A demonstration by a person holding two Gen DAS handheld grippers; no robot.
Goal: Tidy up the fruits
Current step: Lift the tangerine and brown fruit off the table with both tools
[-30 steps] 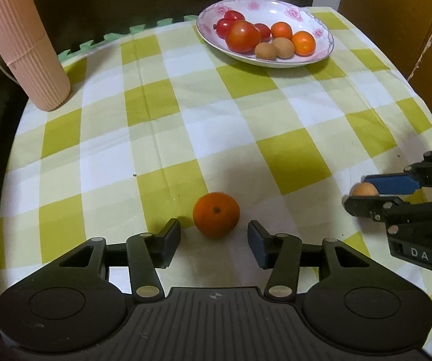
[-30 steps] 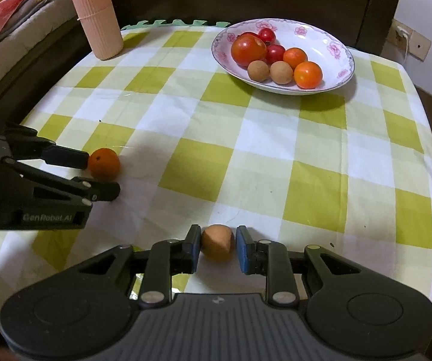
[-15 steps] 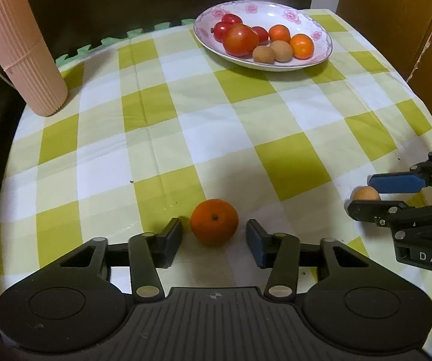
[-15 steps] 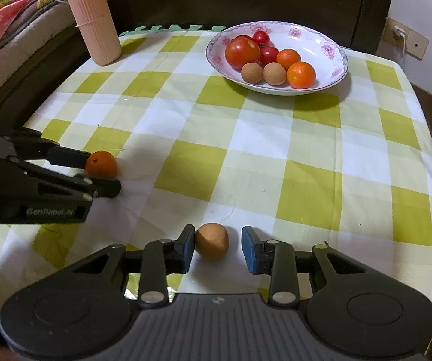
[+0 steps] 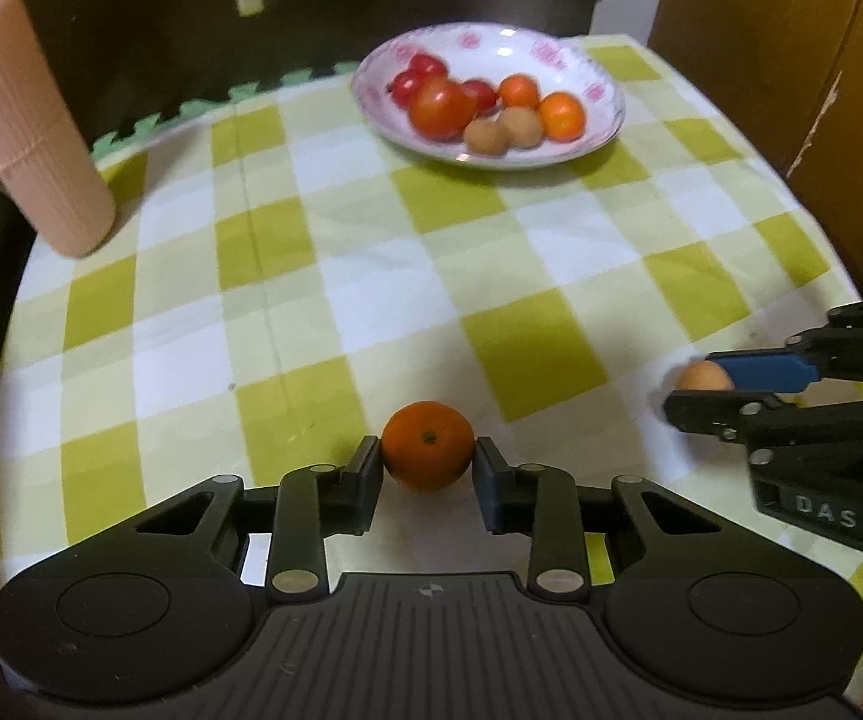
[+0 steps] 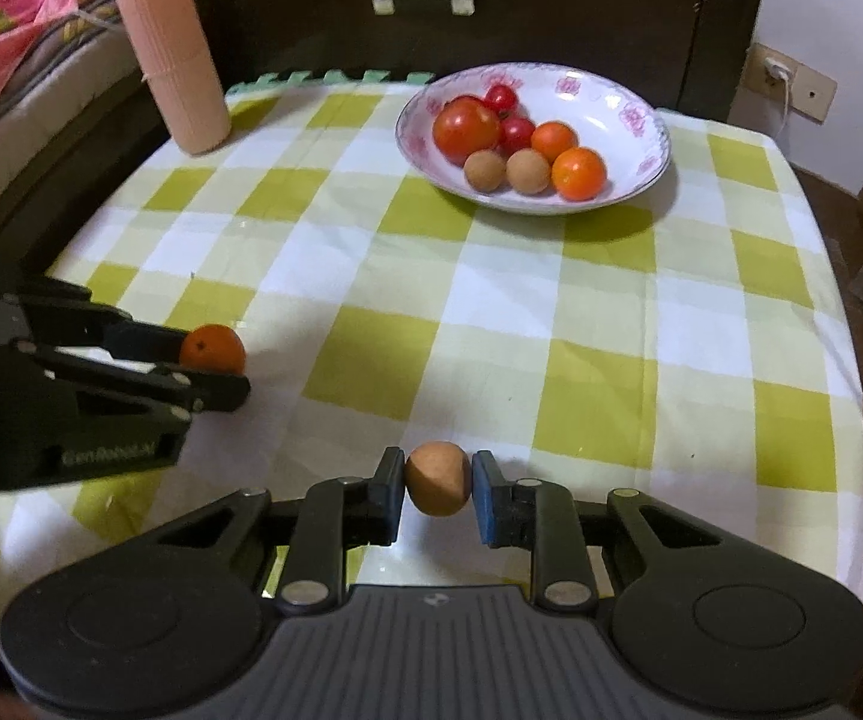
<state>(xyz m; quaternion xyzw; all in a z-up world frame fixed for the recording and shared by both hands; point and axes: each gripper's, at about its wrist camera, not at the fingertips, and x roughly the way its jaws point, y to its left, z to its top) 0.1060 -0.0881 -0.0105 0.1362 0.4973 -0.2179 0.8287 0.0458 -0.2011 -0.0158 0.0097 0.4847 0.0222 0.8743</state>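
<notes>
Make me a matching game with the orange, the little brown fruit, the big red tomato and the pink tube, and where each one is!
Things:
1. orange
2. brown fruit
3. big red tomato
4. pink tube

Places:
A. in the flowered dish
B. between the right gripper fingers
C. standing at the far left of the tablecloth
D. between the left gripper fingers

Pairs: 1-D, 2-B, 3-A, 4-C
</notes>
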